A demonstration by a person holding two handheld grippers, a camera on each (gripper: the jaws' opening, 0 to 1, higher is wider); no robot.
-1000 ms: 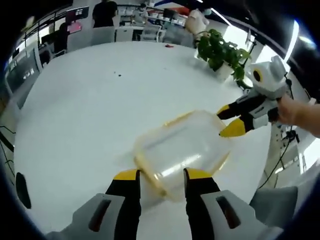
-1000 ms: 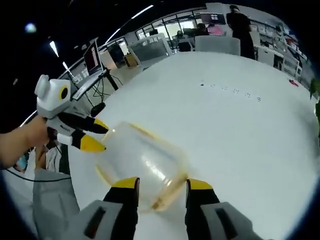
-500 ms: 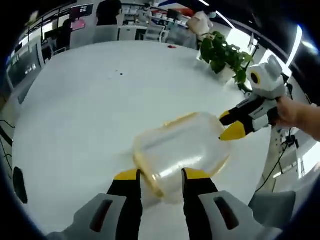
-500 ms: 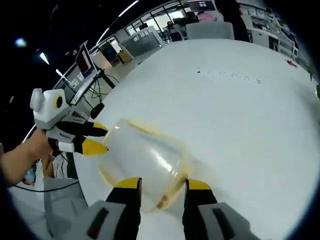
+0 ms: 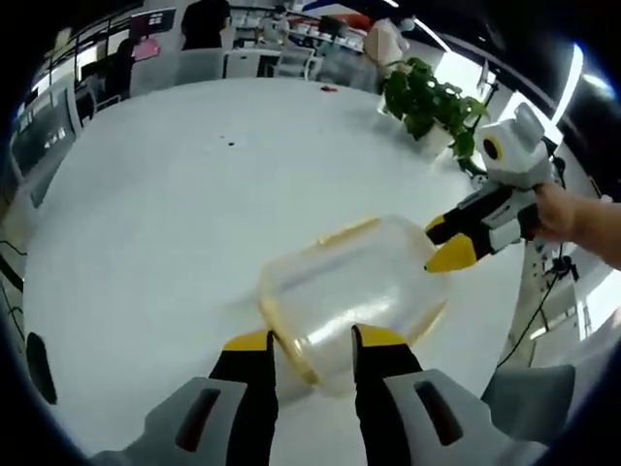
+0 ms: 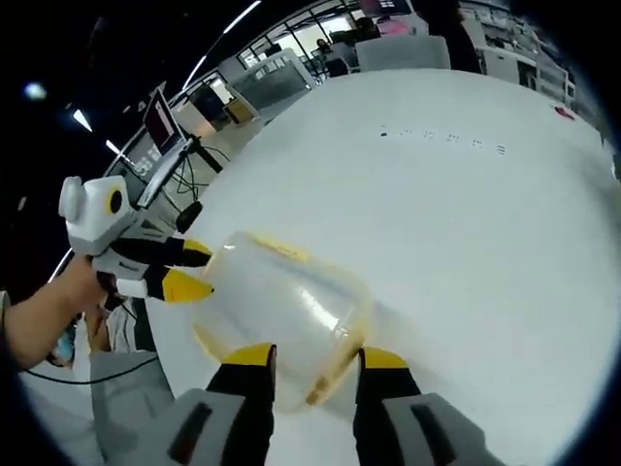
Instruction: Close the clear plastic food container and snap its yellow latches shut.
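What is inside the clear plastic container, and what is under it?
Through the clear container nothing shows inside, though the blur could hide something small. It rests on the white table. The left tongs and right tongs cover its near edges, so the latches there stay hidden.

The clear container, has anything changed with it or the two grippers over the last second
Hardly anything. The clear container sits in the same spot on the white table, lid down. The left gripper stays at one end and the right gripper at the other, jaws apart beside the yellow rim. The views tilted a little, which is camera motion.
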